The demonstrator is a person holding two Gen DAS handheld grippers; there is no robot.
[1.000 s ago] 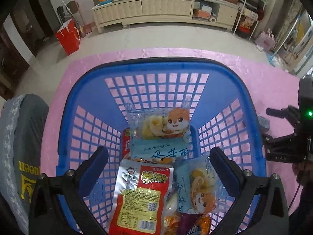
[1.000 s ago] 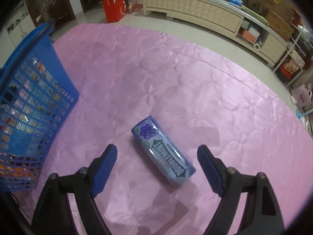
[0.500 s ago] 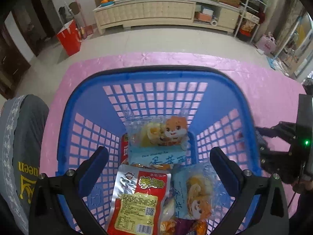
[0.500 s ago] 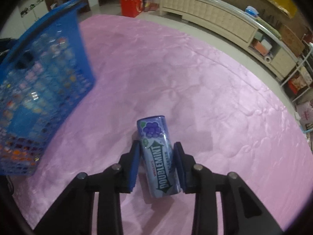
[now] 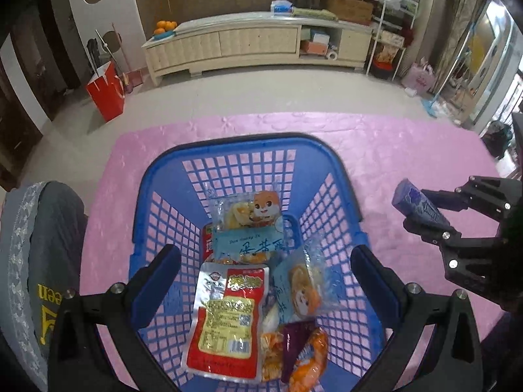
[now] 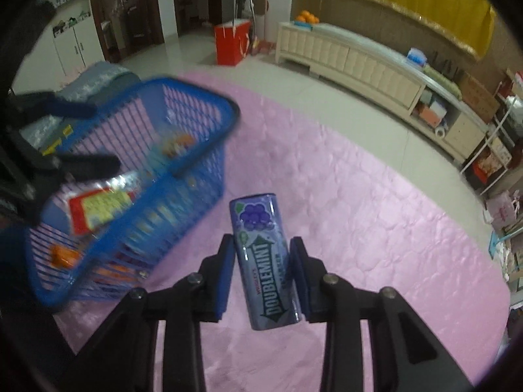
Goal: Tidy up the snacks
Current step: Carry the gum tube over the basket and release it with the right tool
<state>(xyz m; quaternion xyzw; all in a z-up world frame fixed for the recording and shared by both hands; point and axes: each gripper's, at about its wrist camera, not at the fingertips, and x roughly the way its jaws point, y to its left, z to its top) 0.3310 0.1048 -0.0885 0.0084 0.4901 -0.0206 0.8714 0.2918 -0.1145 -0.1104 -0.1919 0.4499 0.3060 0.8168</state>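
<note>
A purple Doublemint gum bottle (image 6: 263, 261) hangs above the pink mat, with my right gripper (image 6: 263, 272) shut on its sides. In the left wrist view the same bottle (image 5: 416, 205) and the right gripper (image 5: 421, 210) show at the right of the basket. The blue plastic basket (image 5: 242, 145) holds several snack packets, among them a red and silver packet (image 5: 228, 320) and a clear packet with a cartoon squirrel (image 5: 251, 212). My left gripper (image 5: 266, 281) is open above the basket's near side, nothing between its fingers. In the right wrist view the basket (image 6: 202, 98) is blurred at the left.
The pink quilted mat (image 6: 376, 228) spreads under everything. A grey cushion with yellow lettering (image 5: 39, 261) lies left of the basket. Beyond the mat, a red bag (image 5: 106, 89) and a long cream cabinet (image 5: 255, 45) stand on the tiled floor.
My right gripper closed on the gum bottle, lifted it off the mat and carried it toward the basket. The left gripper rose a little above the basket and stayed open.
</note>
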